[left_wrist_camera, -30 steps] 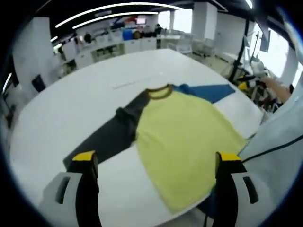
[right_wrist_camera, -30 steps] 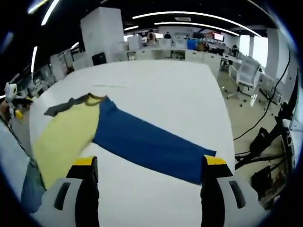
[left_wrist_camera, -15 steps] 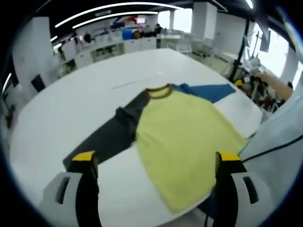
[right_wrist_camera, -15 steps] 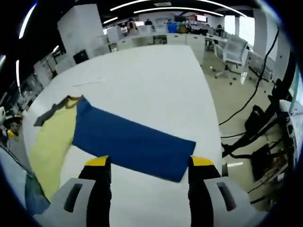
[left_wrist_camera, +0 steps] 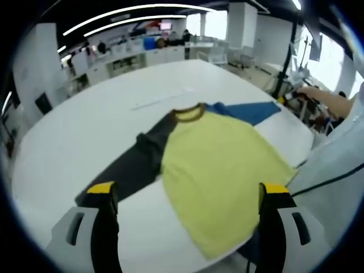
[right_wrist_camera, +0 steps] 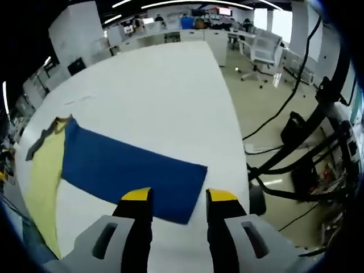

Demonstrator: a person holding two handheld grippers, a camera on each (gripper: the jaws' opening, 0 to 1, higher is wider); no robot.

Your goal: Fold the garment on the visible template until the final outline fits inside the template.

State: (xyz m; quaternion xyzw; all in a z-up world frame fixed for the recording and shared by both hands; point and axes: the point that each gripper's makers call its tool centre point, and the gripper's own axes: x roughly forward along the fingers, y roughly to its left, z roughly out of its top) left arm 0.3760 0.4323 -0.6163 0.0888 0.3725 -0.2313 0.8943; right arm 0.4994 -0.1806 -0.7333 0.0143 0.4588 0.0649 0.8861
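White table (left_wrist_camera: 85, 131) carries garment (left_wrist_camera: 219, 165) spread flat at centre, unfolded; we judge folding not begun. Blue sleeve (right_wrist_camera: 128, 170) at 12 o'clock of right gripper (right_wrist_camera: 173, 200), jaws parted, empty. Left gripper (left_wrist_camera: 187, 193) wide open, empty.

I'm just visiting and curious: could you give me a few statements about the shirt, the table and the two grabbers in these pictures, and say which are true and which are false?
1. The shirt has a yellow body. True.
2. Both sleeves are blue. False: the blue sleeve is one; the other is a dark grey sleeve.
3. The shirt lies spread flat on a white table. True.
4. The left gripper is clamped on the shirt. False: its jaws stand wide apart and hold nothing.
5. The right gripper is near the cuff end of the blue sleeve. True: its yellow-tipped jaws frame that end, with a gap between them.
6. The collar is white. False: it is brownish.
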